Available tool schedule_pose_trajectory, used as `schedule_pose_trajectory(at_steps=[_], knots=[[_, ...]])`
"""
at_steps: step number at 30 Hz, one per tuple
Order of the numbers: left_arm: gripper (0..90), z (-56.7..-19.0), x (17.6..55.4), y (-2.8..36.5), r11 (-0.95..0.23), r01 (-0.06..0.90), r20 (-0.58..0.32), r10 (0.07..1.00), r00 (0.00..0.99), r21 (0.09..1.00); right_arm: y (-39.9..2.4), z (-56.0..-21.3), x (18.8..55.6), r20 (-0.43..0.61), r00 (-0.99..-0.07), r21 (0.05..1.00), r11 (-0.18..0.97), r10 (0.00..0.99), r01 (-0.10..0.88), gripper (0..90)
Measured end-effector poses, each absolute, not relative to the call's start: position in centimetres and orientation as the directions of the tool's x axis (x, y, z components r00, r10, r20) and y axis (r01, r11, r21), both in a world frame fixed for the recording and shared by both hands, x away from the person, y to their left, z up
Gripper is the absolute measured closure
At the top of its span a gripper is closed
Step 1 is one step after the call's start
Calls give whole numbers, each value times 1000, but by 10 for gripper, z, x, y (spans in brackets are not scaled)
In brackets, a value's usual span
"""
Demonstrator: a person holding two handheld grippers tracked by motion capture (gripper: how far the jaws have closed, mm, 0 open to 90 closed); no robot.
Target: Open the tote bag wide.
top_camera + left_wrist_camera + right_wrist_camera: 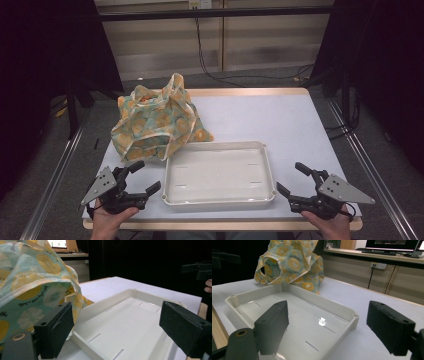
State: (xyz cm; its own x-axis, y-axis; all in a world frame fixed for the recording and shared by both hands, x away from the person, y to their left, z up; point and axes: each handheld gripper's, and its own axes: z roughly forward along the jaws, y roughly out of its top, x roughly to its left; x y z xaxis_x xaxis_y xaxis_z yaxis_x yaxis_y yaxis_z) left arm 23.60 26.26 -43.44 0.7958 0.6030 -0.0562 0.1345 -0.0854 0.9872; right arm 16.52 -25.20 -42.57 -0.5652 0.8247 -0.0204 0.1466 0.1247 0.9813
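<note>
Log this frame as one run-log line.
left hand-held gripper: open, idle | right hand-held gripper: open, idle | white rectangular plastic tray: empty, between them | green-and-orange printed fabric bag: behind tray, closed

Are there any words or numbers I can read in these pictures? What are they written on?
Dark cursive writing curves along the fruit-slice prints on the cloth bag: too small and blurred to read.
Monitor on the desk behind the table: screen shows something, too far off to read.
White tray: no words or numbers, just slots.
Hand-held grippers: no labels I can see.
</note>
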Motion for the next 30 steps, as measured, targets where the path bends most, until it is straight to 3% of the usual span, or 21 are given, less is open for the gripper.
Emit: schedule_pose_trajectory(at_steps=[8, 16, 30], knots=[[129, -436, 239, 263, -93, 153, -68, 595, 801, 984, -254, -425, 167, 14, -580, 982, 99, 814, 163, 190], [158, -436, 239, 262, -107, 157, -64, 590, 805, 982, -249, -424, 173, -7, -626, 977, 138, 779, 161, 291], [356, -421, 254, 266, -143, 139, -30, 583, 812, 980, -212, -411, 208, -16, -733, 971, 184, 681, 150, 455]])
